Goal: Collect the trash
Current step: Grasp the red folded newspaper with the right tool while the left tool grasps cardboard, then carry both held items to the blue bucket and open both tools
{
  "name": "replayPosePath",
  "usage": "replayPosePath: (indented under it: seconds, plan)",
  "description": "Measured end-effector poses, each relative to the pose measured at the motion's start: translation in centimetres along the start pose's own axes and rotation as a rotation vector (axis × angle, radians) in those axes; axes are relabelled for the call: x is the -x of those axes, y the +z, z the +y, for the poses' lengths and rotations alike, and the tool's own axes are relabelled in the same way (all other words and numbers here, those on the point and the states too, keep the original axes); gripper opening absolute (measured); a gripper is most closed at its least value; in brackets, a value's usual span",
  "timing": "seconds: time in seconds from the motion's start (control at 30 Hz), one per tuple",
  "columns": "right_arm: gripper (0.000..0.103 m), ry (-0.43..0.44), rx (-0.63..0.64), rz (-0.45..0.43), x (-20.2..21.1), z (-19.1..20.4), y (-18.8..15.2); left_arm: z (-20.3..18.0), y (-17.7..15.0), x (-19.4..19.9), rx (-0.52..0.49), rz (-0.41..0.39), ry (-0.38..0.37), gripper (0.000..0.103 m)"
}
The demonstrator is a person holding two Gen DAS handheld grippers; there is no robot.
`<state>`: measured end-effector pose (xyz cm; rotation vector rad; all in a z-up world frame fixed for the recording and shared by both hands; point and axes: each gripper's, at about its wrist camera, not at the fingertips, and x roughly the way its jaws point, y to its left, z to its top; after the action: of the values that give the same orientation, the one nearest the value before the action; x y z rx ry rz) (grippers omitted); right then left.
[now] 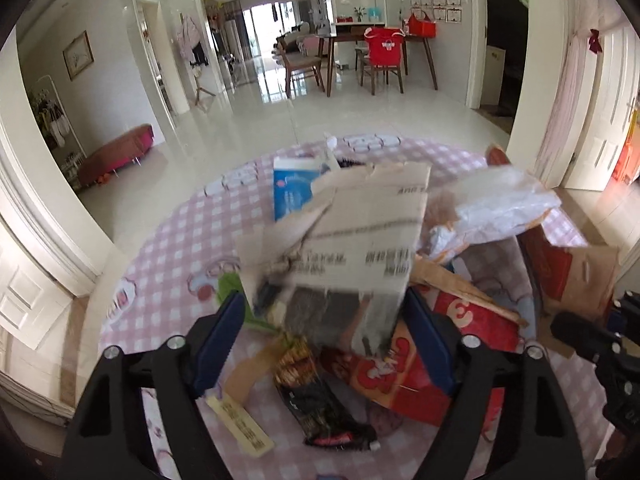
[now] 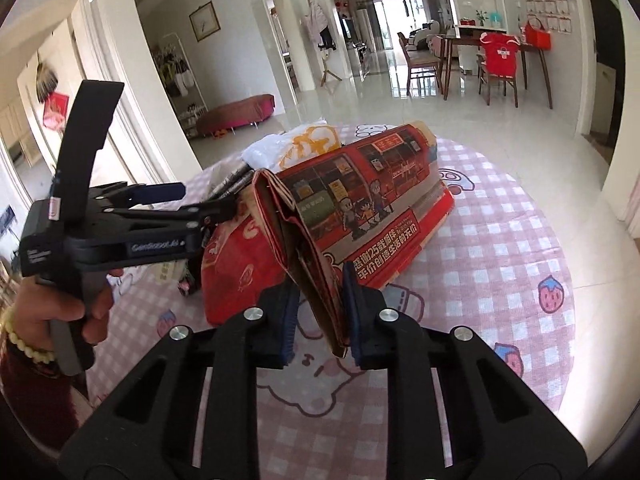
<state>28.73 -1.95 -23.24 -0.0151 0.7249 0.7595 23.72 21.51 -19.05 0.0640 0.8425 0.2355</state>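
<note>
A heap of trash lies on a round table with a pink checked cloth. My right gripper is shut on the folded near edge of a red printed paper bag, which leans up from the cloth. My left gripper has a torn piece of brown cardboard standing between its blue pads and touching both; the piece is blurred. The same left gripper shows in the right wrist view, reaching into the heap from the left. Below it lie a dark snack wrapper and the red bag.
A white plastic bag with orange print, a blue-and-white carton and a brown-and-red bag are in the heap. A hand with a bead bracelet holds the left tool. Beyond are tiled floor, a red bench and dining chairs.
</note>
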Motion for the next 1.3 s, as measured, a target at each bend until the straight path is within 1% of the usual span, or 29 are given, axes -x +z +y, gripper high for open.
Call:
replayPosePath:
  seconds: [0.03, 0.17, 0.2, 0.27, 0.33, 0.4, 0.47, 0.57, 0.67, 0.77, 0.9, 1.03, 1.13, 1.17, 1.23, 1.27, 1.3]
  plan:
    - [0.019, 0.005, -0.005, -0.005, 0.2, 0.3, -0.1, -0.2, 0.2, 0.0, -0.016, -0.002, -0.001, 0.064]
    - [0.017, 0.028, -0.030, -0.022, 1.1, 0.3, 0.0, -0.5, 1.0, -0.1, -0.044, 0.006, -0.070, 0.040]
    - [0.017, 0.028, -0.036, -0.025, 1.3, 0.3, 0.1, -0.3, 1.1, 0.0, -0.034, 0.009, -0.095, 0.026]
    - [0.016, 0.025, -0.044, -0.033, 1.8, 0.4, 0.3, -0.3, 0.9, 0.3, -0.025, 0.003, -0.092, 0.021]
    - [0.015, 0.016, -0.052, -0.044, 2.5, 0.6, 0.4, -0.1, 0.7, 1.1, -0.021, -0.020, -0.087, 0.013]
    - [0.012, 0.019, -0.064, -0.062, 3.2, 0.8, 0.5, 0.6, 0.5, 2.5, 0.003, -0.056, -0.092, 0.009]
    - [0.010, 0.012, -0.075, -0.083, 4.0, 1.0, 0.9, 1.6, 0.5, 3.9, 0.048, -0.089, -0.130, 0.007]
    - [0.009, 0.025, -0.094, -0.106, 4.9, 0.9, 1.2, 3.7, 0.4, 6.7, 0.143, -0.150, -0.226, 0.006]
    - [0.008, 0.015, -0.100, -0.132, 6.3, 1.4, 1.4, 4.9, 0.2, 8.9, 0.197, -0.200, -0.293, 0.005]
    - [0.008, 0.020, -0.117, -0.164, 7.9, 1.5, 1.6, 5.1, 0.1, 11.4, 0.221, -0.255, -0.328, 0.005]
    - [0.008, 0.043, -0.143, -0.202, 10.4, 1.3, 1.6, 3.8, 0.0, 14.7, 0.200, -0.313, -0.363, 0.005]
    - [0.008, 0.069, -0.195, -0.267, 14.2, -0.2, 1.2, 0.8, 0.0, 17.6, 0.143, -0.348, -0.406, 0.005]
    - [0.008, 0.050, -0.227, -0.306, 17.2, -1.6, 0.7, -3.5, 0.0, 19.0, 0.053, -0.353, -0.464, 0.005]
    - [0.008, 0.031, -0.241, -0.321, 18.4, -2.4, 0.3, -4.7, 0.0, 19.1, 0.029, -0.350, -0.479, 0.005]
    - [0.008, -0.014, -0.268, -0.340, 20.3, -4.2, -0.8, -9.0, 0.3, 18.9, -0.042, -0.321, -0.538, 0.006]
    - [0.008, -0.042, -0.288, -0.345, 21.4, -5.5, -1.6, -10.4, 0.3, 18.7, -0.064, -0.308, -0.556, 0.006]
    - [0.008, -0.070, -0.310, -0.347, 22.2, -6.9, -2.6, -13.1, 0.4, 18.3, -0.103, -0.286, -0.594, 0.006]
